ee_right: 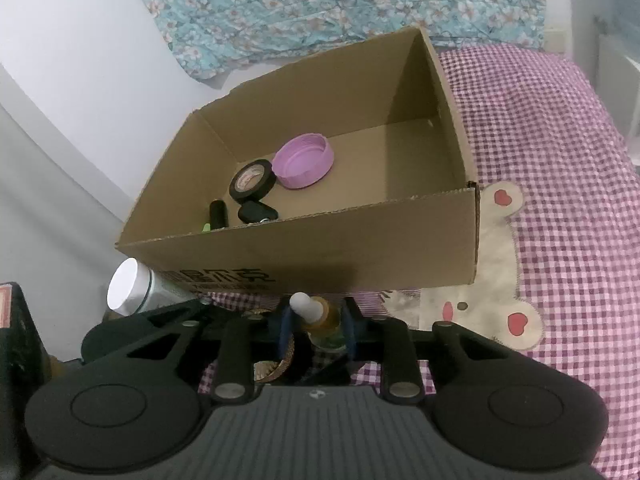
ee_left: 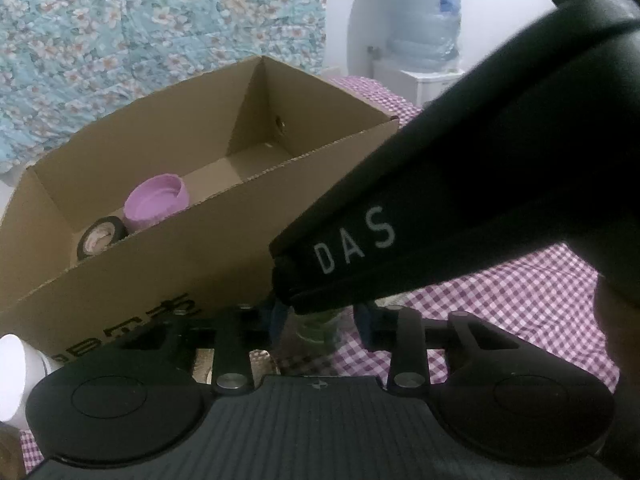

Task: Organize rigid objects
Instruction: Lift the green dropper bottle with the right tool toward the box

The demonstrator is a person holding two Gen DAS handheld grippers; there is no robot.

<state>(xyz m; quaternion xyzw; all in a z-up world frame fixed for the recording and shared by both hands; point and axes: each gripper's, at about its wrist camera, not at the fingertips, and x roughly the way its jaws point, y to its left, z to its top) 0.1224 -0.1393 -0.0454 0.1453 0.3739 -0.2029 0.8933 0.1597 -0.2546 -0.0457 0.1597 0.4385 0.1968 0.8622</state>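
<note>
Cardboard box [ee_right: 304,256] sits on a purple checked bedcover [ee_right: 560,200]; inside lie a pink lid [ee_right: 304,162], a black tape roll [ee_right: 253,181] and two small dark items too dim to name. Right gripper [ee_right: 318,326] has its fingers [ee_right: 347,326] drawn in close on a small dropper bottle [ee_right: 320,316], white bulb pointing left, just in front of the box's near wall. Left gripper [ee_left: 320,322] is likewise nearly closed, its fingers [ee_left: 280,316] flanking a greenish glass object [ee_left: 318,330], probably the same bottle; the other tool's black body [ee_left: 460,200] crosses over and hides the contact, so whether the left pads truly press is a judgement. A white-capped bottle [ee_right: 128,286] lies at the box's left corner. Risks: two grips on one small glass bottle may twist or squeeze it out; the tools may knock together; lifting low could catch the bottle on the box wall.
</note>
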